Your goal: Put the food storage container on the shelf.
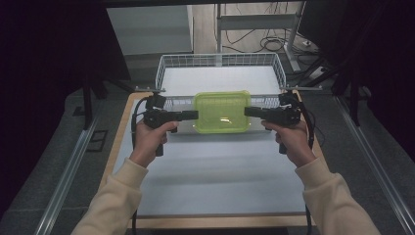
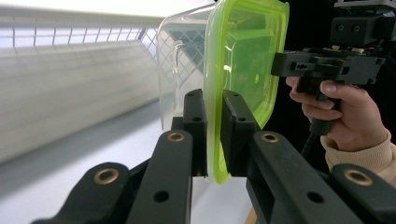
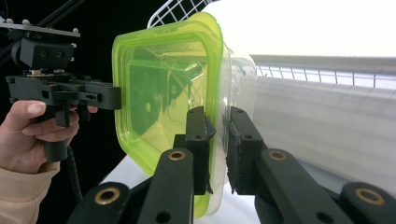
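From the high view, the box [image 1: 221, 111], a clear plastic one with a green lid [image 1: 221, 108], is held up between both hand-held grippers, just in front of the near wall of the wire basket [image 1: 169, 62] at the far end of the worktop [image 1: 210, 171]. The left hand-held gripper [image 1: 194, 115] pinches the lid's left edge and the right hand-held gripper [image 1: 248, 111] pinches its right edge, both pointing inward at each other.

In the left gripper view, the left hand-held gripper [image 2: 214, 116] has its jaws clamped tight on the green lid [image 2: 245, 56] rim, one jaw on each side. The clear box [image 2: 180, 70] body sits to the left of the lid here, basket mesh behind it. The right hand [image 2: 348, 112] is across the way with its own tool.

In the right gripper view, same deal: the right hand-held gripper [image 3: 219, 135] is closed down on the rim of the lid [image 3: 163, 93], with the clear box [image 3: 240, 79] wall right there between the jaws too. The left hand [image 3: 32, 135] is off at the left.
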### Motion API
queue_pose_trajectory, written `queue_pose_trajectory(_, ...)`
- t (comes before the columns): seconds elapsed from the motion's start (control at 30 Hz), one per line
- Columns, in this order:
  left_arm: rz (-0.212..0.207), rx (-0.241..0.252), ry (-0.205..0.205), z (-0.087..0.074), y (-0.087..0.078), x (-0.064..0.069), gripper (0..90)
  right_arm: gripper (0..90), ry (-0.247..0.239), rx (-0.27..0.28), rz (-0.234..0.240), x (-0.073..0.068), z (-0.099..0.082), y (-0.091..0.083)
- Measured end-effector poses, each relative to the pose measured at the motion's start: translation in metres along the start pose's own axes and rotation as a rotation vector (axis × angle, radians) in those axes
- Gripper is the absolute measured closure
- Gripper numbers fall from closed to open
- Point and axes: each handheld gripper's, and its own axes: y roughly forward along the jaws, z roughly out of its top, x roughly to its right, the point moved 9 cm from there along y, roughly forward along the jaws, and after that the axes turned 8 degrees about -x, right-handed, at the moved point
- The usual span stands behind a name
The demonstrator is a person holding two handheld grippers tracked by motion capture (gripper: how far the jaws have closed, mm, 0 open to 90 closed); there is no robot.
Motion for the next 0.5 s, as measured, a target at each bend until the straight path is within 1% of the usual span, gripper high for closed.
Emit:
queue_pose_trajectory(0.2, 0.000, -0.001, 0.007, 0.012, -0.001, -0.003, 82.4, 80.5, 0.000, 0.012, -0.003, 0.002, 0.013, 0.001)
queue_pose_trajectory(0.23, -0.001, 0.006, -0.002, 0.014, -0.001, -0.003, 82.4, 80.5, -0.002, 0.014, -0.005, 0.003, 0.016, 0.001)
queue_pose_trajectory(0.3, -0.002, 0.008, -0.006, 0.019, -0.001, -0.005, 82.4, 80.5, 0.000, 0.014, -0.006, 0.004, 0.020, 0.002)
queue_pose_trajectory(0.43, 0.003, 0.010, -0.009, 0.028, 0.000, -0.008, 82.3, 80.5, 0.007, 0.015, -0.008, 0.008, 0.028, 0.004)
queue_pose_trajectory(0.47, 0.007, 0.003, -0.001, 0.030, 0.000, -0.009, 82.4, 80.5, 0.008, 0.016, -0.010, 0.009, 0.031, 0.004)
queue_pose_trajectory(0.5, 0.009, 0.004, -0.002, 0.031, 0.000, -0.009, 82.4, 80.5, 0.009, 0.017, -0.013, 0.010, 0.033, 0.005)
